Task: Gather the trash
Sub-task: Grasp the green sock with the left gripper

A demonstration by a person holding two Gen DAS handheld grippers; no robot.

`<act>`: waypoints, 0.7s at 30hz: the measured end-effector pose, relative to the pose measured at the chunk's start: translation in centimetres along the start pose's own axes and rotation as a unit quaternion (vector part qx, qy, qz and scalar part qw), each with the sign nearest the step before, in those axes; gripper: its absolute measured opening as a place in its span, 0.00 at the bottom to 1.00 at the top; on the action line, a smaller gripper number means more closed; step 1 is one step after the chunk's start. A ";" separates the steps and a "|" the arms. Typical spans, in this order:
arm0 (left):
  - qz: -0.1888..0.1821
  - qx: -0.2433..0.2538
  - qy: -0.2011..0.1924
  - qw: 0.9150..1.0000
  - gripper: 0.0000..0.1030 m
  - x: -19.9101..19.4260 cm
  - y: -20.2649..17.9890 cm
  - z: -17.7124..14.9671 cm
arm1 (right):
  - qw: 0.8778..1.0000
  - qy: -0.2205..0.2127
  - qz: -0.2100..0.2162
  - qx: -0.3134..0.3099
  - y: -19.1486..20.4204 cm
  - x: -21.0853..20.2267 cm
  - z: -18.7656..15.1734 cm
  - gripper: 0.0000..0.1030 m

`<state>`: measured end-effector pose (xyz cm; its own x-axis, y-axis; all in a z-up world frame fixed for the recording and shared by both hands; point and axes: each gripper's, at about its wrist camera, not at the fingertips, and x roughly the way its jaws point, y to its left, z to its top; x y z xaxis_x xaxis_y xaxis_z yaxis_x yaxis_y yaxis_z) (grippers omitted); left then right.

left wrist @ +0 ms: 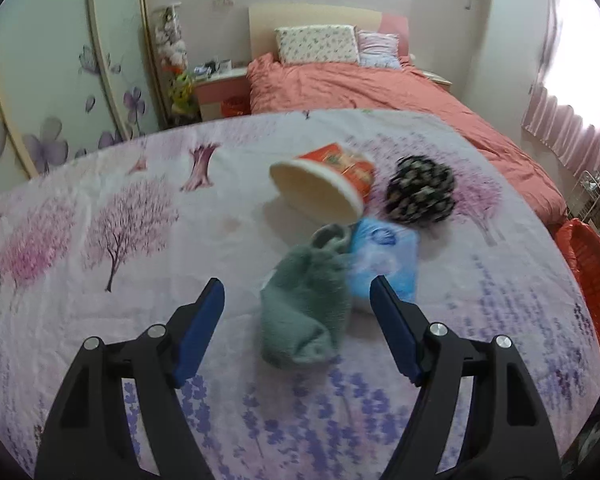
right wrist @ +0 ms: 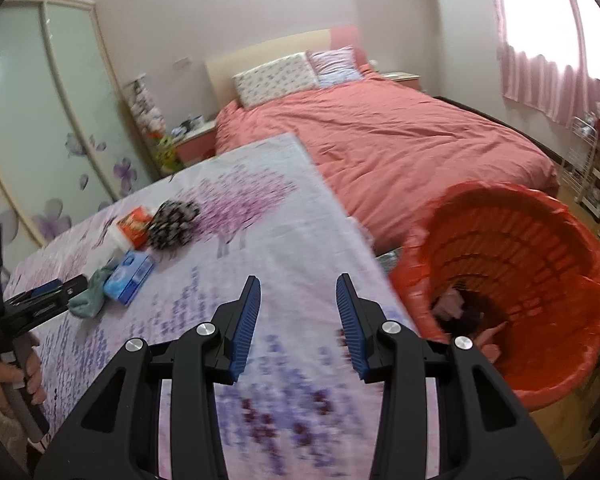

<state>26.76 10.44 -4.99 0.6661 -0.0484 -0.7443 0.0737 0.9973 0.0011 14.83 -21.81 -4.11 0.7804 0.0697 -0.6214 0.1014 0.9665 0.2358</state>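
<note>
Left gripper (left wrist: 297, 296) fingers apart above the tabletop (left wrist: 100, 320), green sock (left wrist: 306, 308) lying between them, blue packet (left wrist: 384, 264) touching it beyond the right finger; right gripper (right wrist: 298, 312) fingers apart, empty, orange bin (right wrist: 520, 280) to their right; judged best to straddle one item only before closing.

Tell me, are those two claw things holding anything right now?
No, nothing is held. The left gripper is open around the green sock but not closed on it. The right gripper is open over the table.
</note>
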 end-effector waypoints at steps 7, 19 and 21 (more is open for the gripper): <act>-0.018 -0.015 0.034 0.999 0.56 2.6 0.9 -1.0 | 0.999 0.021 0.015 -0.024 2.8 1.7 -0.4 0.39; -0.017 -0.055 0.017 0.998 0.12 2.9 4.0 -0.8 | 0.996 0.046 0.059 -0.052 8.8 4.3 -0.4 0.39; 0.001 -0.066 0.014 0.998 0.12 2.4 5.9 -1.2 | 0.995 0.053 0.067 -0.060 10.2 4.9 -0.5 0.39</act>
<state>27.90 16.24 -7.58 0.6453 -0.0465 -0.7625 -0.0279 0.9960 -0.0844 19.39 -11.48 -5.14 0.7123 0.2192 -0.6668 -0.0791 0.9690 0.2341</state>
